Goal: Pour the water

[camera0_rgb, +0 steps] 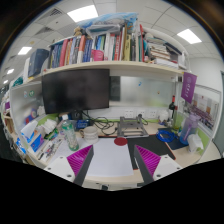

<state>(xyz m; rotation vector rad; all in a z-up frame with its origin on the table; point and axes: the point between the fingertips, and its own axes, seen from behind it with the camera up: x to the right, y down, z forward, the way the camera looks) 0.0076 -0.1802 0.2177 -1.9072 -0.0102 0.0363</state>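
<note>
My gripper (114,152) is open and empty, held above the front of a desk. Its two fingers with magenta pads (80,160) stand wide apart over a white sheet (112,160) lying on the desk. A small red round thing (121,142) lies at the far edge of the sheet, just beyond the fingers. A clear bottle-like container with green in it (71,136) stands beyond the left finger. I cannot make out a cup.
A dark monitor (76,90) stands at the back left under a shelf of books (100,48). A small metal rack (131,126) sits behind the sheet. Blue and other clutter (187,128) fills the right side, more clutter the left (35,140).
</note>
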